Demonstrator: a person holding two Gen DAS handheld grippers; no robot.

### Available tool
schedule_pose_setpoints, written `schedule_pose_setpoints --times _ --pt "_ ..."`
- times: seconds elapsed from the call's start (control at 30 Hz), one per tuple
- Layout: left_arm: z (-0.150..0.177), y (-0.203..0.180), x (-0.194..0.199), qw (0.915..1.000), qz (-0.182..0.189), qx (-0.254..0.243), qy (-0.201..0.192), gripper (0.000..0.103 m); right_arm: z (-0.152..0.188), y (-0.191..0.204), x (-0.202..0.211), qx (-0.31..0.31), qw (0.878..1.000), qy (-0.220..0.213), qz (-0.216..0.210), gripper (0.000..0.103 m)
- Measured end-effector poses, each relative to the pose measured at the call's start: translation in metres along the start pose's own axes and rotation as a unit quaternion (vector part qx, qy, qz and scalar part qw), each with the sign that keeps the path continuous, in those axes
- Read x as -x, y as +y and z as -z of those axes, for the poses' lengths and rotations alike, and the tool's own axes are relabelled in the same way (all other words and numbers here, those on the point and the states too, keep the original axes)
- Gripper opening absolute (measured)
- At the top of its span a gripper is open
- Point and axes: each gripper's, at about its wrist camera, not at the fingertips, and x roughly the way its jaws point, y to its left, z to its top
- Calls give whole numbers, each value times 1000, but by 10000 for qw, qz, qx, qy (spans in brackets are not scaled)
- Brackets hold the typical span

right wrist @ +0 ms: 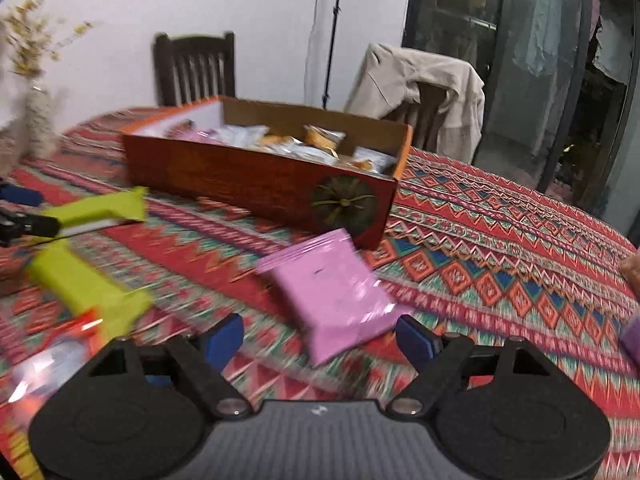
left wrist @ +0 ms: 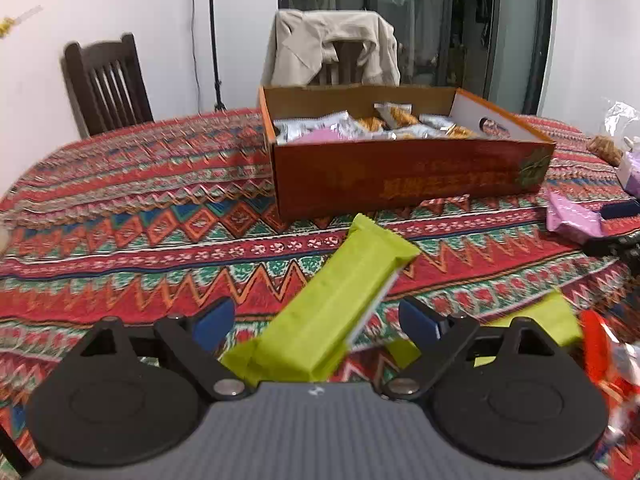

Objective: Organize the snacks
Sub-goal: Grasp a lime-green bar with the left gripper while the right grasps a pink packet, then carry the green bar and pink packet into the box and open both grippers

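Note:
A long green snack pack [left wrist: 340, 304] lies slanted on the patterned tablecloth, and my left gripper [left wrist: 316, 316] stands open around its near half, with a gap at each blue pad. A pink snack pack [right wrist: 332, 296] lies between the open fingers of my right gripper [right wrist: 320, 336]. Its near right corner is close to the right pad, and the left pad is well away from it. Behind both stands an open red-brown cardboard box [left wrist: 400, 176] holding several wrapped snacks [left wrist: 340, 128]. A second green pack [right wrist: 84, 292] lies beside a red wrapper [right wrist: 60, 352].
Two dark wooden chairs [left wrist: 104, 80] stand at the far side, one draped with a beige jacket [left wrist: 332, 44]. A vase of dried flowers [right wrist: 36, 120] is at the table's left. More snacks and a clear bag [left wrist: 624, 148] lie right of the box.

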Motion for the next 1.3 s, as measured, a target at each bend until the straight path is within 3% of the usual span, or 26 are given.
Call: schedule_pose_setpoints --times 0.17,0.23,0.37,0.43,0.47,0.53,0.57,0.6,0.8,1.03,1.2,1.3 --pt "2 5 -18 10000 -23 37 -75 90 -14 -14 -42 -18 9999 124 -12 88" --pt "2 6 -17 9999 5 49 -115 86 -12 -23 -48 -340 9991 65 -226 88" --pt "1 1 -14 9996 84 -52 -250 51 -8 -31 -53 -360 9986 -68 -377 96" --pt "1 -5 -13 9995 139 -81 -277 41 -9 -35 -57 -433 9984 -73 -350 96" --pt "2 -8 -11 9995 132 -98 -283 39 -9 -36 -57 -473 9982 -69 -361 95" --pt "5 -13 -7 9995 70 -103 -281 38 -10 -34 -54 -490 9981 -85 -371 82" --pt "7 -15 -5 9996 9 -97 -269 38 -10 -34 -52 -497 9980 -101 -373 67" --pt "8 -17 -1 9997 -27 -65 -248 37 -11 -33 -50 -496 9981 -121 -355 62" --pt "34 -16 43 9980 -76 538 -336 34 -3 -22 -30 -561 9982 -58 -216 61" --pt "75 -8 118 9873 -110 1464 -599 33 33 5 43 -647 9972 -314 -188 61" --pt "85 -22 149 9869 -37 1467 -672 33 65 16 100 -1001 9930 -547 -292 61" --pt "82 -32 155 9877 -8 1361 -768 34 73 23 112 -909 9940 -543 -285 61"
